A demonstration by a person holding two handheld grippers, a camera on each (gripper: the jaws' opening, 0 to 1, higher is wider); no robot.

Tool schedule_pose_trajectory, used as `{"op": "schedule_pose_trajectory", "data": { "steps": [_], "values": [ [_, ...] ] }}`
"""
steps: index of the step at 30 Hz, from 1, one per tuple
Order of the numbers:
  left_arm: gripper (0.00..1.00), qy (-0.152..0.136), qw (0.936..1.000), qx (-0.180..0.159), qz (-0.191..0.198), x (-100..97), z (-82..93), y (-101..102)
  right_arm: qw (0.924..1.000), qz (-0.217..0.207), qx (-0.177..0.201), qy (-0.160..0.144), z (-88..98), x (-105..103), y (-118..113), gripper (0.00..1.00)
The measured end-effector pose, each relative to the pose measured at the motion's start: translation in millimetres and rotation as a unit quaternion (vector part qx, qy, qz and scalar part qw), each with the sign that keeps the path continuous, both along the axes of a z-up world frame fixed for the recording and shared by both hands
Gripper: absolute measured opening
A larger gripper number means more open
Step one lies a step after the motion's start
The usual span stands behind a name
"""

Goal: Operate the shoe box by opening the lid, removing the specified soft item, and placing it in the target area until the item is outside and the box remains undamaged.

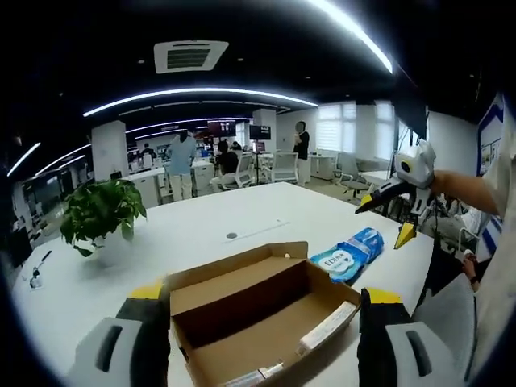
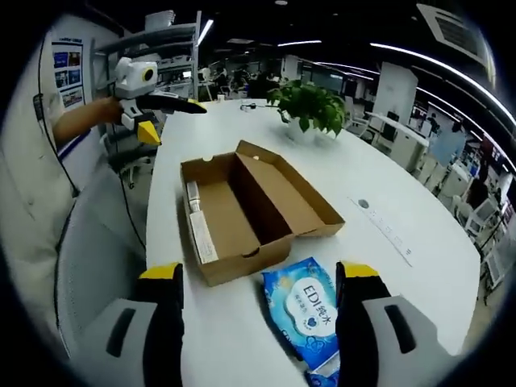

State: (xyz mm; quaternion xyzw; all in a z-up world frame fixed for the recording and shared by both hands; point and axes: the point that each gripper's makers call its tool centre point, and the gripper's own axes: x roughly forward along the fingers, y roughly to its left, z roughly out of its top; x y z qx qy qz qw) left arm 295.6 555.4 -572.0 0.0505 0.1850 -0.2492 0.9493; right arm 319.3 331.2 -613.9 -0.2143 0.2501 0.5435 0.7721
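Left gripper view: left gripper [image 1: 262,318] spread above open shoe box [image 1: 258,310]; right gripper [image 2: 258,294] spread beside wipes pack [image 2: 310,318].

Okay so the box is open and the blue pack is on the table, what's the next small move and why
Probably just draw both grippers back. The shoe box sits open and looks empty and undamaged, the blue tissue pack already lies on the table beside it, and the right gripper and left gripper are open, holding nothing.
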Motion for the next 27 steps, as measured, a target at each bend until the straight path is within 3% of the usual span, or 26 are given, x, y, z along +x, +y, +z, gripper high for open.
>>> {"op": "schedule_pose_trajectory", "data": {
  "steps": [11,27],
  "values": [
    [1.00,0.004,0.9999,0.005,0.013,-9.6,-4.8,14,0.9966,0.077,-0.026,0.018,-18.8,4,35,0.67],
    [1.00,0.014,0.9992,0.001,0.037,-20.3,-13.7,31,0.9777,0.182,-0.097,0.037,-63.4,1,75,0.61]
  ]
}}
